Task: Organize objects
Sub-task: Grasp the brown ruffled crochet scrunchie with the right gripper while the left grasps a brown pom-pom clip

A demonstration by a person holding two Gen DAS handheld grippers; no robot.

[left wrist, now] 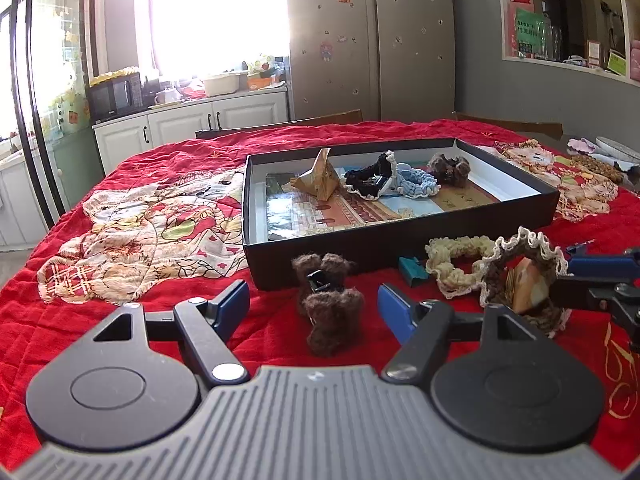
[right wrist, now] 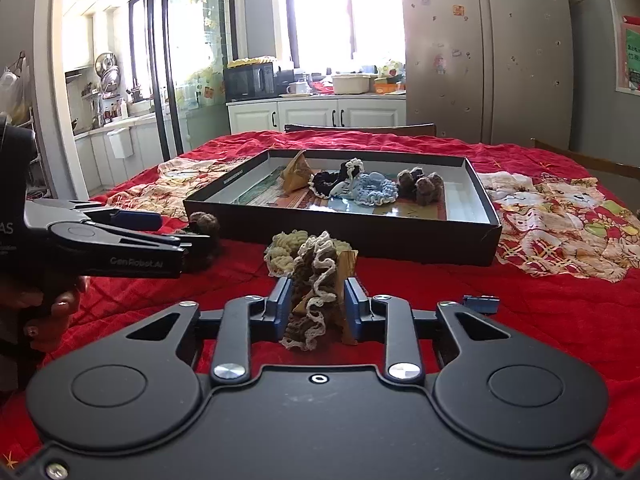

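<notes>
Bare red cloth (right wrist: pixel 420 292) before box edge (right wrist: pixel 340 236)

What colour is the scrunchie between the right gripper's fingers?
Brown with a cream ruffled edge; clearest in the right wrist view.

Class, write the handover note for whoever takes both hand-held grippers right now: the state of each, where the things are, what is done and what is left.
Left hand-held gripper: open, fingers either side of the fuzzy dark-brown crocheted hair clip on the red quilt; not gripped.
Right hand-held gripper: pads closed on the brown scrunchie with cream frilled edge and a tan folded-paper piece.
Done: the shallow black box already holds a folded-paper piece, black, pale-blue and brown crocheted items.
Left: box both brown items, then the cream knitted scrunchie and small teal clip lying before the box.
</notes>
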